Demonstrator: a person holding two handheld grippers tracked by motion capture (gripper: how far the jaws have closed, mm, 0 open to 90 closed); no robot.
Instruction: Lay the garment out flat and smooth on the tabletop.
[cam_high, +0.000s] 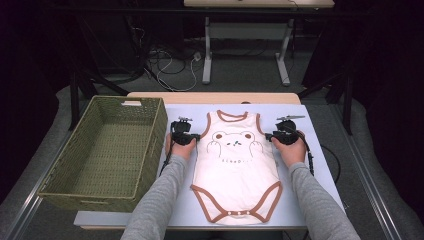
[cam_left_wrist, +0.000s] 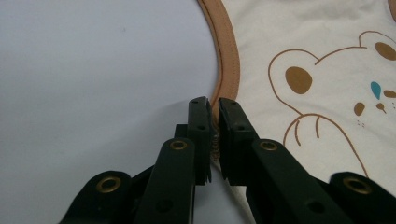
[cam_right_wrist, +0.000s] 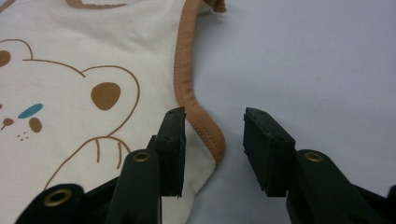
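Bodysuit (cam_high: 235, 165) flat on the pale tabletop (cam_high: 320, 165), cream with brown trim and a bear print, neck toward twelve o'clock, snap crotch toward six. Woven basket (cam_high: 107, 150) beside it at nine o'clock, nothing visible inside. Left claw (cam_high: 192, 136) at the garment's nine o'clock edge by the armhole; in the left gripper view (cam_left_wrist: 212, 105), jaws drawn nearly together on the brown binding (cam_left_wrist: 229, 56), pinched between the pads, so clamped on the bodysuit's trim. Right claw (cam_high: 270, 136) at the three o'clock edge; in the right gripper view (cam_right_wrist: 212, 116), jaws apart, straddling the curled brown hem (cam_right_wrist: 205, 130) without pressing it, one pad over the cloth, the other over bare tabletop. Judged as early in the work: garment laid out and smoothed, one side gripped, the other side only lined up. Left to do, most likely: closing the right claw on the hem, then folding or lifting, and perhaps moving the piece toward the basket.
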